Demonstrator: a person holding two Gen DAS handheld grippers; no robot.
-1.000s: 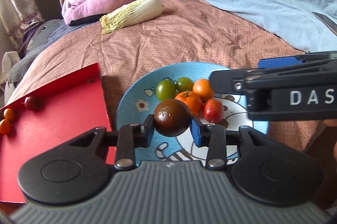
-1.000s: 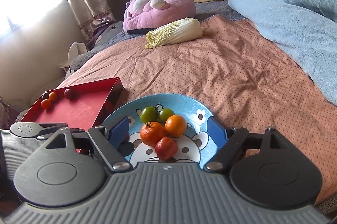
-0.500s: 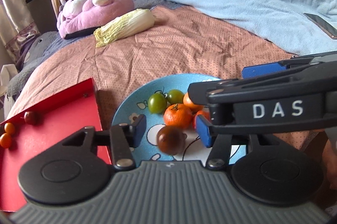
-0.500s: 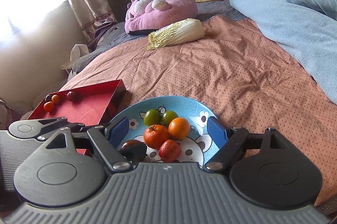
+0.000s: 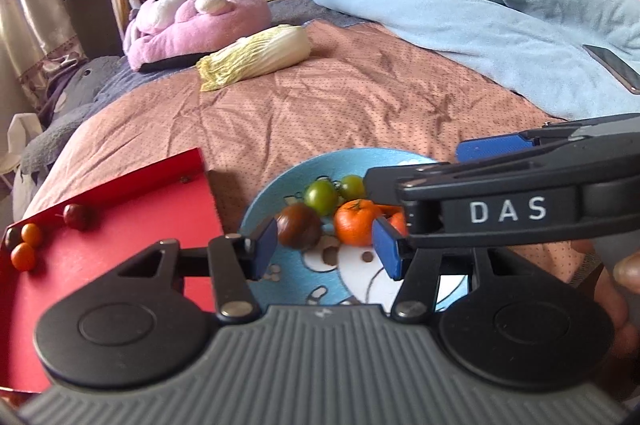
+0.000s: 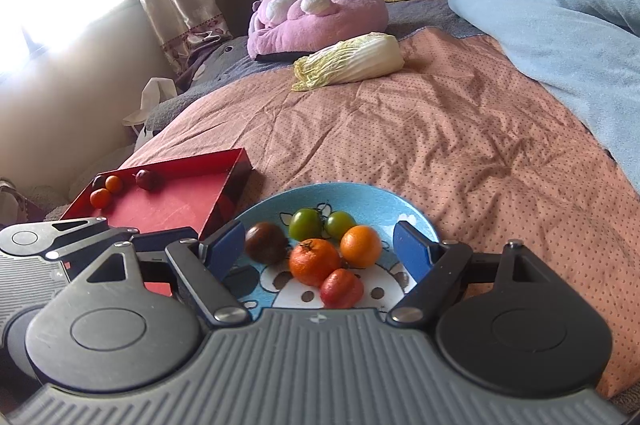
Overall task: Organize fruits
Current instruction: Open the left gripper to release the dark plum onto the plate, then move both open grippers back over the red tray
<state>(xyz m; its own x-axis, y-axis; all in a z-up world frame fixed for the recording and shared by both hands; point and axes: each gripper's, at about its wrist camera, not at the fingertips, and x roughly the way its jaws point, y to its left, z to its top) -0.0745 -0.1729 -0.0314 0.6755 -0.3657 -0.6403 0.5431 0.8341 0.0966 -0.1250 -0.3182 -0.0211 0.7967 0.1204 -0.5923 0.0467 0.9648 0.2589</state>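
A blue cartoon plate (image 5: 360, 161) lies on the pink bedspread and holds a dark brown tomato (image 5: 299, 231), two green tomatoes (image 5: 321, 198), a mandarin (image 5: 357, 227), an orange (image 6: 361, 246) and a red tomato (image 6: 341, 288). My left gripper (image 5: 326, 249) hovers open over the plate's near left side, and the dark tomato rests free just beyond its pads. Open wide, my right gripper (image 6: 320, 249) hangs above the fruit pile with nothing gripped. Left of the plate, a red tray (image 5: 140, 225) carries a dark cherry tomato (image 5: 78, 216) and small orange ones (image 5: 23, 256).
A napa cabbage (image 6: 348, 62) lies farther up the bed in front of a pink plush cushion (image 6: 320, 13). A light blue blanket (image 6: 560, 5) is heaped on the right, with a phone (image 5: 612, 67) on it. The bed's edge drops off at the left past the tray.
My left gripper opened and let go of the dark tomato, which now sits on the plate beside the green tomatoes. The right gripper stayed still.
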